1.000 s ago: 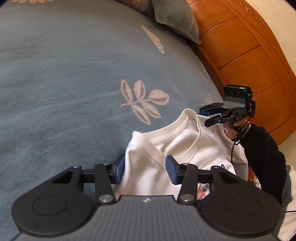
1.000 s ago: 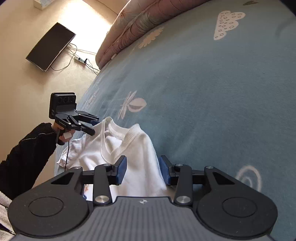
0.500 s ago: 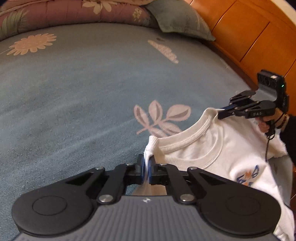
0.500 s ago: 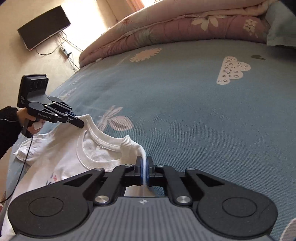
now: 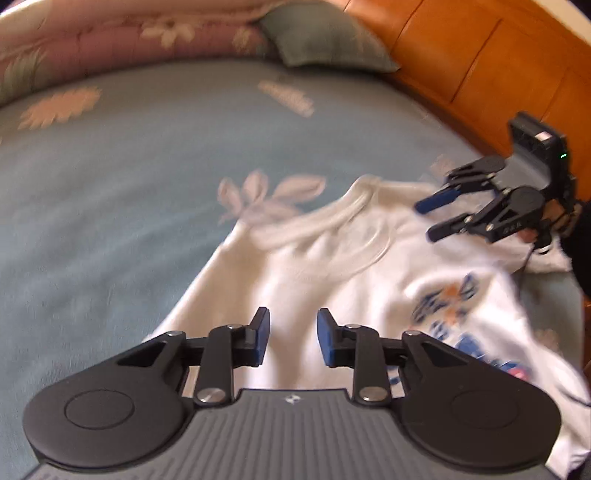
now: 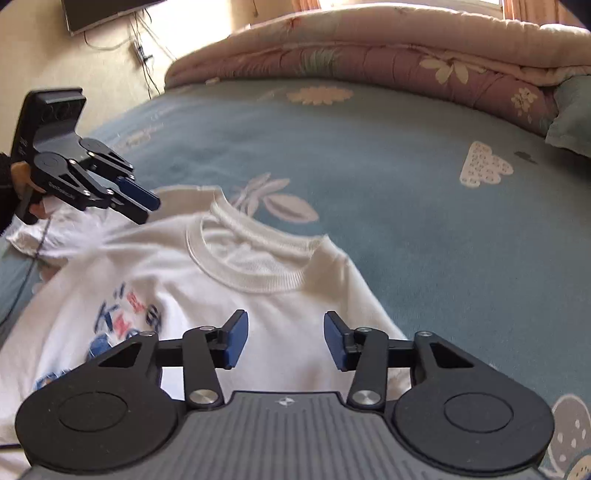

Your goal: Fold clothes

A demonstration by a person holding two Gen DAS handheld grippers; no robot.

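A white T-shirt [image 5: 332, 273] with a blue and orange print lies front up on the blue bedspread [image 5: 110, 177], collar toward the far side. It also shows in the right wrist view [image 6: 207, 288]. My left gripper [image 5: 292, 341] is open and empty just above the shirt's left shoulder. My right gripper [image 6: 284, 341] is open and empty above the right shoulder. Each gripper shows in the other's view, open: the right one [image 5: 428, 218] and the left one [image 6: 147, 210].
A folded pink floral quilt [image 6: 388, 62] and a grey-green pillow [image 5: 325, 40] lie at the far end of the bed. An orange wooden headboard [image 5: 480, 74] runs along the right. The bedspread [image 6: 443, 229] stretches beyond the shirt. A dark screen [image 6: 103, 11] hangs on the wall.
Both grippers were shut on the shirt's shoulders half a second ago. Now both have opened and let go, and the shirt lies spread flat on the bed.
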